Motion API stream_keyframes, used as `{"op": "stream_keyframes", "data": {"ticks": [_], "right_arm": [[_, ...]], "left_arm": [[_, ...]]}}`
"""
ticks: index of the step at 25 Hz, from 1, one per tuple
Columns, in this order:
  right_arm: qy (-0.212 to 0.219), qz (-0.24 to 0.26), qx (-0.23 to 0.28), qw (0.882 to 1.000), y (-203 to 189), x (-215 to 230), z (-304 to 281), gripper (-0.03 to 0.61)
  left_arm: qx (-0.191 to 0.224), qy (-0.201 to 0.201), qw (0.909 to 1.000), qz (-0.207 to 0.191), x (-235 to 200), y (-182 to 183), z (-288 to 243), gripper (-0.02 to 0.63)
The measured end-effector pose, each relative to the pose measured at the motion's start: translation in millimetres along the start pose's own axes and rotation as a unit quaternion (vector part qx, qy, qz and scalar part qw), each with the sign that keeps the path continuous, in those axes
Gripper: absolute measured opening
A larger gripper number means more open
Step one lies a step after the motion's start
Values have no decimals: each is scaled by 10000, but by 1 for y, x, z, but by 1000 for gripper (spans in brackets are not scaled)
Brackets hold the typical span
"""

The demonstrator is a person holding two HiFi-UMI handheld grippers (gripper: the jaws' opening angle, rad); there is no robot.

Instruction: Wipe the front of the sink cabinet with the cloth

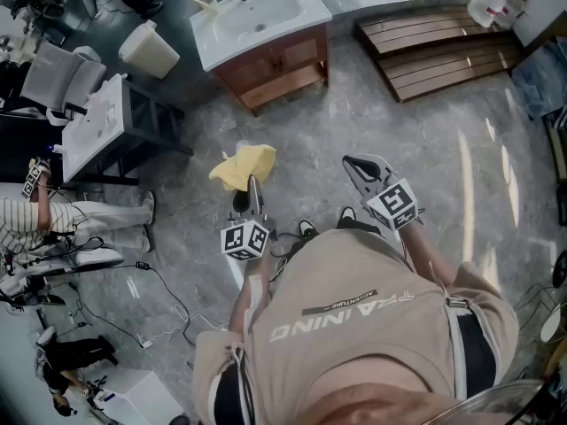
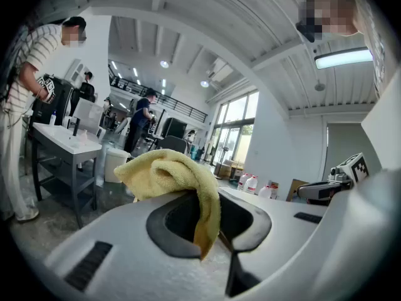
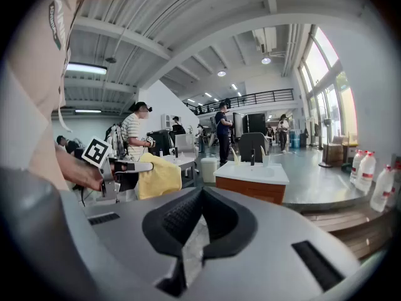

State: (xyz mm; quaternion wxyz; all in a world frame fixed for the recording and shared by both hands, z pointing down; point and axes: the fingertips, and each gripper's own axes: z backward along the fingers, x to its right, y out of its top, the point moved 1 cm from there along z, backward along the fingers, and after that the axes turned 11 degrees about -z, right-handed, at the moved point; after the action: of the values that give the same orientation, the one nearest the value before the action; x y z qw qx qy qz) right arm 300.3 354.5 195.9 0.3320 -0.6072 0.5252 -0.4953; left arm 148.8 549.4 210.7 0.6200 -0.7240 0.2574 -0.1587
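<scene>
- Your left gripper [image 1: 253, 189] is clamped on the crumpled yellow terry cloth [image 1: 243, 166], which is bunched over its tips.
- Your right gripper [image 1: 365, 171] is closed on nothing.
- The white-topped wooden sink cabinet [image 1: 276, 65] is well ahead of the cloth.

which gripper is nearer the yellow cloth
Left. The left gripper has its jaws shut on the yellow cloth; the right gripper hangs apart to its right, empty, not touching it.
</scene>
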Motion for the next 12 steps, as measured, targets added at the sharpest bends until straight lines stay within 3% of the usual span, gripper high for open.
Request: {"op": "stream_keyframes", "data": {"ticks": [3, 9, 12], "right_arm": [[11, 757, -189, 9970, -5, 4, 2, 11], [347, 91, -57, 9993, -9, 16, 8, 11], [385, 486, -46, 9981, -6, 26, 7, 12]], "left_arm": [[97, -22, 9999, -28, 10, 8, -15, 55], [34, 115, 9999, 53, 35, 4, -20, 55], [-10, 209, 9998, 7, 43, 4, -22, 55]]}}
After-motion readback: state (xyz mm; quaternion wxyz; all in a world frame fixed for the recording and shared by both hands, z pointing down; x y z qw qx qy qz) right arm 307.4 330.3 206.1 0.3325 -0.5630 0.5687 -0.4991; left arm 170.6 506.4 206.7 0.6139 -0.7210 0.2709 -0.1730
